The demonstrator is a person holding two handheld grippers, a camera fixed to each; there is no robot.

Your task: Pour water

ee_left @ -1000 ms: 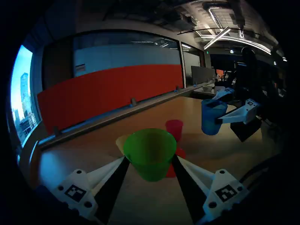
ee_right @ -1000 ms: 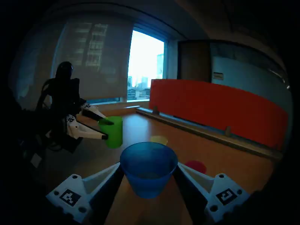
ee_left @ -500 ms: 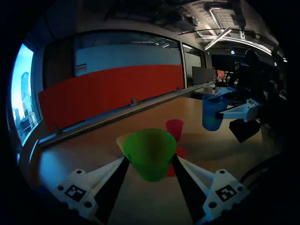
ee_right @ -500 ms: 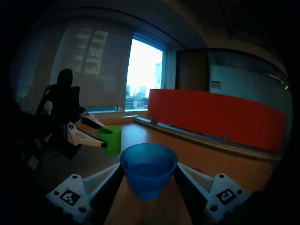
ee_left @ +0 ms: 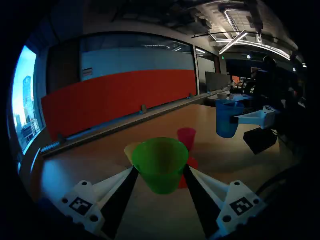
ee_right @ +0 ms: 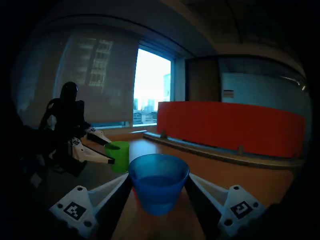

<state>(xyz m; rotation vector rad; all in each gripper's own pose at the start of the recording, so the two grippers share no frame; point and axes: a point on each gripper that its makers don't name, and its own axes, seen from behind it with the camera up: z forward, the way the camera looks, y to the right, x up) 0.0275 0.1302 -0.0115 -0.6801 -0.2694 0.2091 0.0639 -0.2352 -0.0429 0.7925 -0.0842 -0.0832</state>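
The green cup point(ee_left: 161, 160) was clamped in the left tongs point(ee_left: 161, 170), the blue cup point(ee_right: 159, 188) in the right tongs point(ee_right: 159, 176), above the tabletop point(ee_left: 200, 116).

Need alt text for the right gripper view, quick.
The right claw grips an upright blue cup over the wooden table. Farther left, the left claw holds a green cup, also upright, with a red partition and bright window behind.
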